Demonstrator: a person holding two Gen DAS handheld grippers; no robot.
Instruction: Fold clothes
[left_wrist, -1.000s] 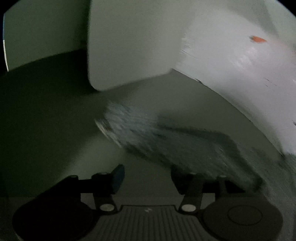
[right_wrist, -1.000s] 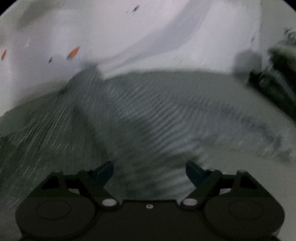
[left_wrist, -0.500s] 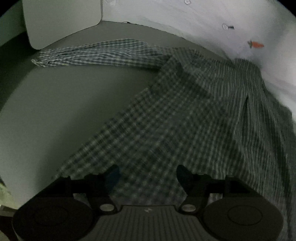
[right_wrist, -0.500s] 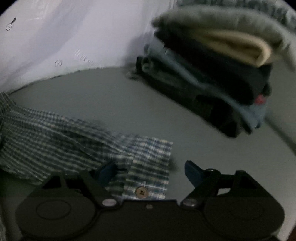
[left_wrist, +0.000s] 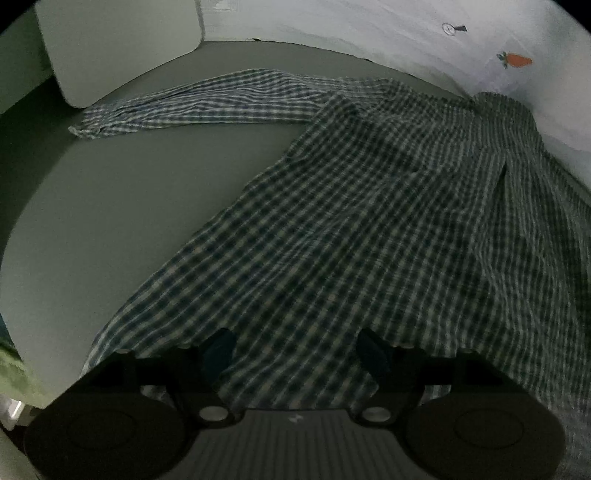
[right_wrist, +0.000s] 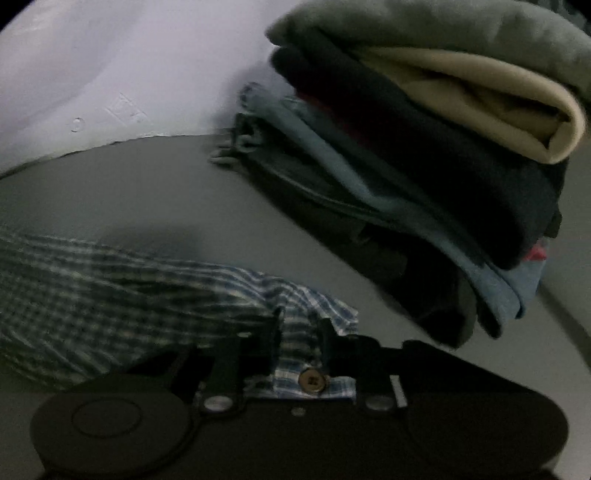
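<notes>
- My right gripper (right_wrist: 299, 332) sits at the cuff (right_wrist: 314, 365) of the shirt's right sleeve, and its jaws are closing with the buttoned cuff cloth bunched between them; I judge the pads are just meeting the fabric, so I let them finish before I pull.
- My left gripper (left_wrist: 297, 349) has its jaws opening over the shirt's hem, cloth lying under and between the fingers (left_wrist: 221, 347) but not pinched; I want it set low on the edge before it closes.
- The checked shirt (left_wrist: 369, 221) lies spread flat on the grey bench (left_wrist: 129, 206), body near me, its other sleeve (left_wrist: 192, 103) stretched away to the left.
- For a clean fold I carry the right cuff across the body, keeping the sleeve taut and low so it does not drag wrinkles along.
- Beyond the cuff stands a pile of folded clothes (right_wrist: 424, 158); I keep my swing clear of it.
- Farthest off, a pale cushion (left_wrist: 118, 48) and a white sheet (left_wrist: 406, 40) with a carrot print (left_wrist: 517, 59).
</notes>
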